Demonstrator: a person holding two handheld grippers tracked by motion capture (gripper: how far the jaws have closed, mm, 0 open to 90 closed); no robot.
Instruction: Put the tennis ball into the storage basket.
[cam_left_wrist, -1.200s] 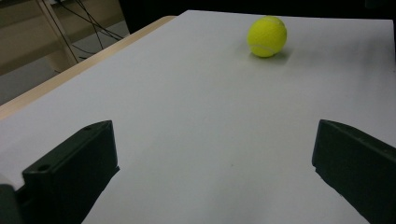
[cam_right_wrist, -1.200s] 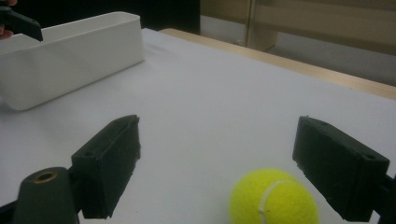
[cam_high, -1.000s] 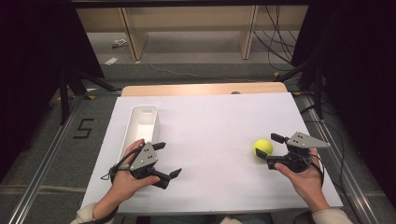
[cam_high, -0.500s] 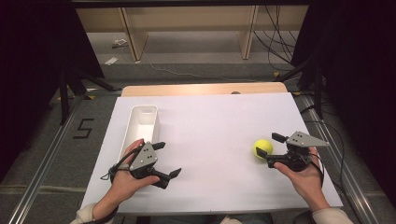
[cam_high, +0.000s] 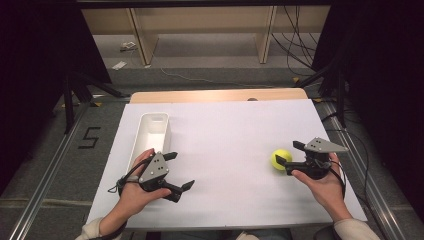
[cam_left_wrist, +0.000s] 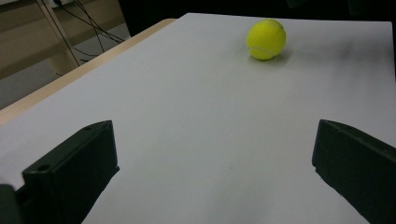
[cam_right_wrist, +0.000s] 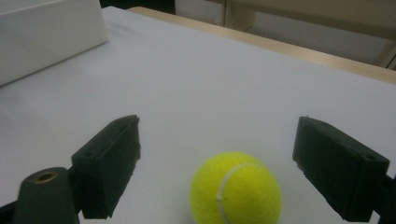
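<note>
Yellow fuzzy felt tennis ball (cam_right_wrist: 236, 189) between spread right gripper (cam_high: 290, 154) jaws, seemingly untouched | left gripper (cam_high: 178, 170) spread wide | oblong white plastic bin (cam_high: 150, 131)

A white table (cam_high: 225, 150) sits in the middle, with a thin strip of light wood along its far edge. A long white bin (cam_high: 150, 137) lies on the left part of the table, running front to back. Just in front of it, a hand holds the left tool (cam_high: 181, 170), and its two black jaws are spread apart over bare table. On the right side sits a yellow tennis ball (cam_high: 281, 159). The right tool (cam_high: 291, 153) is held by the other hand, jaws apart, with the ball right at the tips. A grey floor (cam_high: 70, 165) with a painted 5 lies left of the table.
</note>
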